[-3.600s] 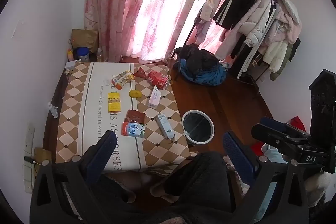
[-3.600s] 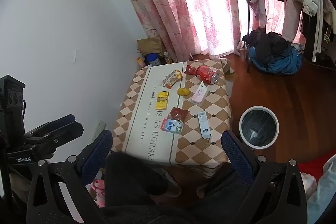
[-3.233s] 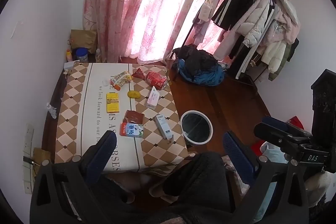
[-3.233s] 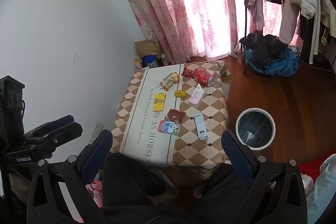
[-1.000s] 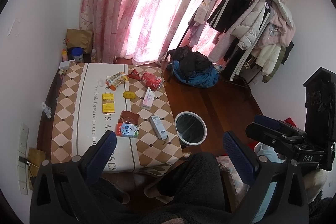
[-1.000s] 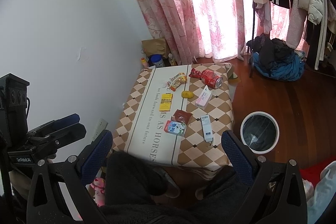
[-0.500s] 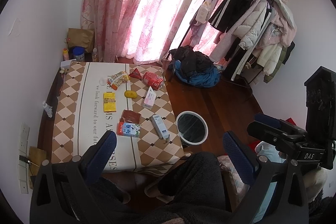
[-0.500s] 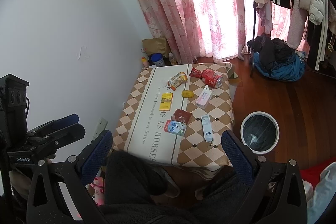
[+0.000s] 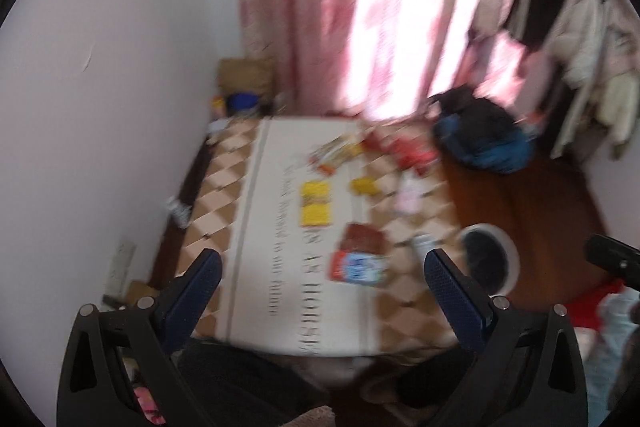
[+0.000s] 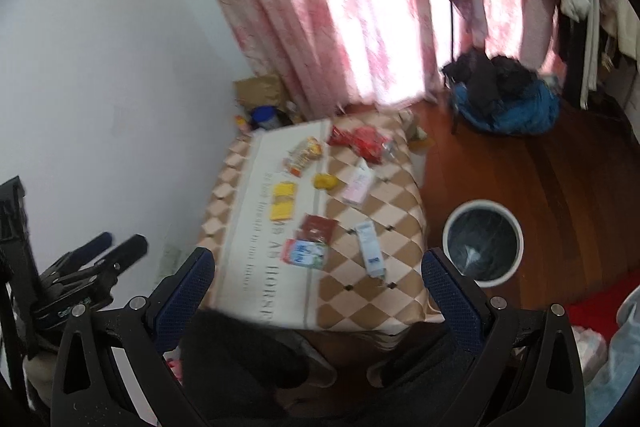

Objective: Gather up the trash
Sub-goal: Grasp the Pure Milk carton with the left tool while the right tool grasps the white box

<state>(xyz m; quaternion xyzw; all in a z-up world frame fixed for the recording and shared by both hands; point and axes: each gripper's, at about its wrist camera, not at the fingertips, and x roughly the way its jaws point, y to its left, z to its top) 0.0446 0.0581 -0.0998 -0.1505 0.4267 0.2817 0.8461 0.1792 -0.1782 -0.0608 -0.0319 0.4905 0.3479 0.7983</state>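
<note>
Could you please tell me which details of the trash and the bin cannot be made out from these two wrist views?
- Labels on the packets on the table: motion blur in both views, too small to read.
- White carton: in the left wrist view, partly hidden behind a fingertip.
- Trash bin contents: dark liner, nothing discernible inside.
- Table's near edge: covered by the person's dark clothing.

Glossy wood floor [image 10: 560, 171], checked cloth table cover [image 10: 372, 291], matt white bin [image 10: 483, 243]

Table: checked cloth-covered table [image 10: 360, 291] centre, litter on top.
Bin: round white-rimmed wastebasket [image 10: 483, 242] on floor, 3 o'clock of table.
Carton: slim white box [image 10: 369, 247] nearest bin.
Curtain: pink floral curtain [image 10: 340, 7] at 12 o'clock.
</note>
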